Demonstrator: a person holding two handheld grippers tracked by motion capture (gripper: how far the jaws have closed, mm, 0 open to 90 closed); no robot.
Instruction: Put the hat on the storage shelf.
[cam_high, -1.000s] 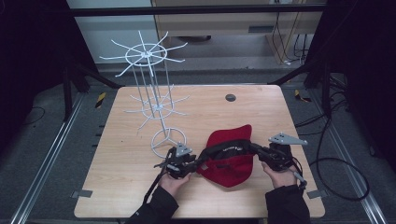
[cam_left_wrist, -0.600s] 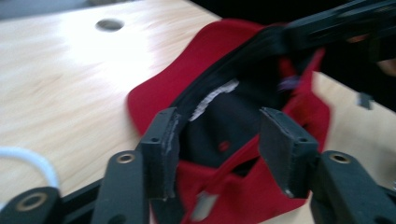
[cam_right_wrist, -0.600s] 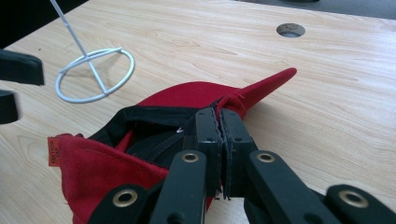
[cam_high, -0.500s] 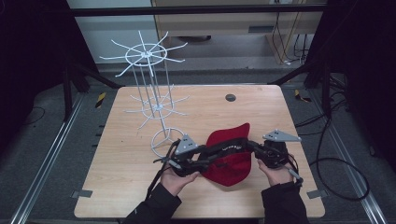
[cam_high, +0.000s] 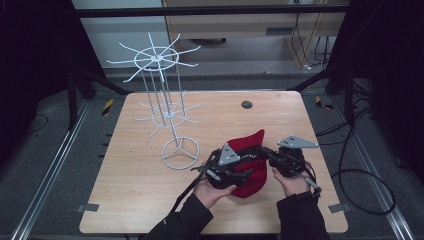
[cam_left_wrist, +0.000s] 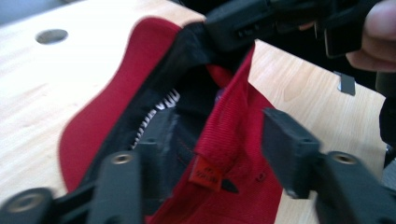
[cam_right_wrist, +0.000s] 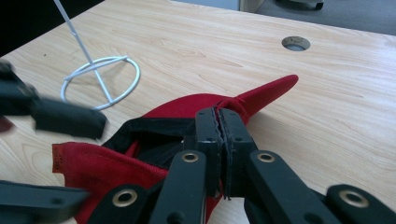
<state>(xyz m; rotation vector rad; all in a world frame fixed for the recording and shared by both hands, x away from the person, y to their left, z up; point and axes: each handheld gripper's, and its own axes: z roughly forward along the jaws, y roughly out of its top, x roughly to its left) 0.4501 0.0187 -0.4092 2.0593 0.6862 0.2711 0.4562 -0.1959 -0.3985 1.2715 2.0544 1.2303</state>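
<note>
Red fabric cap lies near the counter's 6 o'clock edge, soft, light and floppy. Right gripper pinches its rim, jaws tight together. Left gripper straddles the back edge, jaws just opened, not pressing. The stiffer brim looks the firmer hold.

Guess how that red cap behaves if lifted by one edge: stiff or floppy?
Likely mixed. The red cap has a crown that folds and sags where the right gripper pinches its rim, so probably floppy. Its brim juts out flat, so probably stiffer. Looks light.
</note>
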